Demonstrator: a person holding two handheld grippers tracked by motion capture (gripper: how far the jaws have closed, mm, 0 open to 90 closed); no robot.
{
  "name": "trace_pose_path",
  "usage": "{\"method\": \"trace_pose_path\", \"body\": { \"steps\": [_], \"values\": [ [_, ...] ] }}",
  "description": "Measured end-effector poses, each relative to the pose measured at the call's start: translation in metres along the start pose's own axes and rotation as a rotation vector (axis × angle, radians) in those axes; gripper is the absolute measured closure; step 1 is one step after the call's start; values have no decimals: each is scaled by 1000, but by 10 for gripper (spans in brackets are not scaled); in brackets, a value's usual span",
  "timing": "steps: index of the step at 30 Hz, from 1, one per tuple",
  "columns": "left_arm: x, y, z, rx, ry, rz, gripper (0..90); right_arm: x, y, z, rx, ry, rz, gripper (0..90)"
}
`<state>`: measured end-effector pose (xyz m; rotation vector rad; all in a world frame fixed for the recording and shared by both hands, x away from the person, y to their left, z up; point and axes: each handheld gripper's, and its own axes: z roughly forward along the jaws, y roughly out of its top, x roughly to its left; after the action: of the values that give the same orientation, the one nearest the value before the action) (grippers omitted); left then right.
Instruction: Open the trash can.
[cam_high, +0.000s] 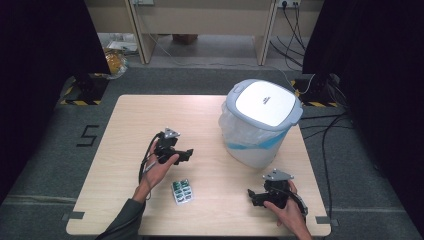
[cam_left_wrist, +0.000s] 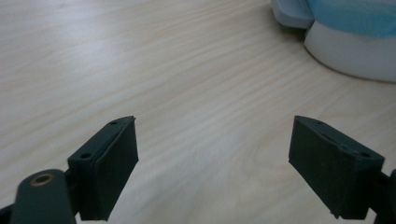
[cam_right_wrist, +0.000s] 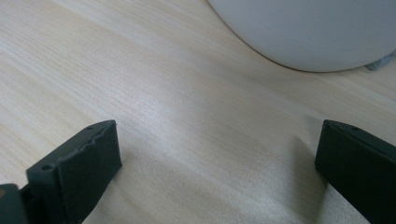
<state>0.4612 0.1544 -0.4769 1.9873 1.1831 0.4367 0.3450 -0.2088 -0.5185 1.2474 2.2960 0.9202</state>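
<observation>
Occupying most of the high view, the light wooden table (cam_high: 150, 120) carries all items under inspection. Largest among them is the white waste bin (cam_high: 260, 122), standing upright at the far right of the tabletop with its grey-rimmed lid closed and a clear liner with a blue band showing below the rim. Its lower wall appears in the left gripper view (cam_left_wrist: 355, 51) at the upper right and in the right gripper view (cam_right_wrist: 303, 32) along the top edge. Next in size, the left gripper (cam_high: 186, 154) is held above mid-table, near the person's edge, jaws directed toward the bin; seen from its own camera (cam_left_wrist: 212, 168), the jaws stand spread wide with bare wood between them. The right gripper (cam_high: 252, 196) sits near the front right corner, jaws directed toward the table's centre; seen from its own camera (cam_right_wrist: 217, 172), its jaws are likewise spread apart and grip nothing. Smallest is the blister pack of green pills (cam_high: 182, 191), lying flat near the front edge between the two grippers, just below the left hand (cam_high: 159, 169) and well apart from the right hand (cam_high: 287, 212). Its long axis runs roughly front to back, tilted slightly leftward at the far end. Neither gripper touches it.
</observation>
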Motion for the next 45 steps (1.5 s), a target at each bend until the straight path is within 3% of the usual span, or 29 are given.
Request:
{"method": "trace_pose_path", "body": {
  "steps": [1,2,3,8,13,16,19,22,29,35,38,45],
  "values": [
    [0,0,0,0,0,0,150,0,0,0,0,0,0,5],
    [-4,10,11,-3,-4,0,150,-1,0,0,-1,2,3,5],
    [-4,10,11,-3,-4,0,150,-1,0,0,-1,2,3,5],
    [-16,33,43,-2,-30,4,151,-2,0,-1,1,-4,10,4],
    [-23,46,62,-12,-44,-2,151,-2,0,0,1,-6,8,3],
    [-23,59,77,-33,-62,-37,151,-2,0,0,-1,-6,9,3],
    [-24,66,86,-26,-75,-34,151,-2,0,0,1,-6,8,3],
    [-25,75,98,-41,-75,-64,152,-2,0,0,0,-5,5,3],
    [-31,79,113,-52,-69,-79,152,-3,0,0,-3,-5,5,3],
    [-34,75,123,-29,-41,-60,153,-3,0,0,-3,-5,5,3],
    [-34,71,126,-35,-55,-71,140,-3,0,0,-3,-5,5,3],
    [-36,68,122,-20,-27,-36,117,-3,0,0,-3,-5,5,3]
  ]
}}
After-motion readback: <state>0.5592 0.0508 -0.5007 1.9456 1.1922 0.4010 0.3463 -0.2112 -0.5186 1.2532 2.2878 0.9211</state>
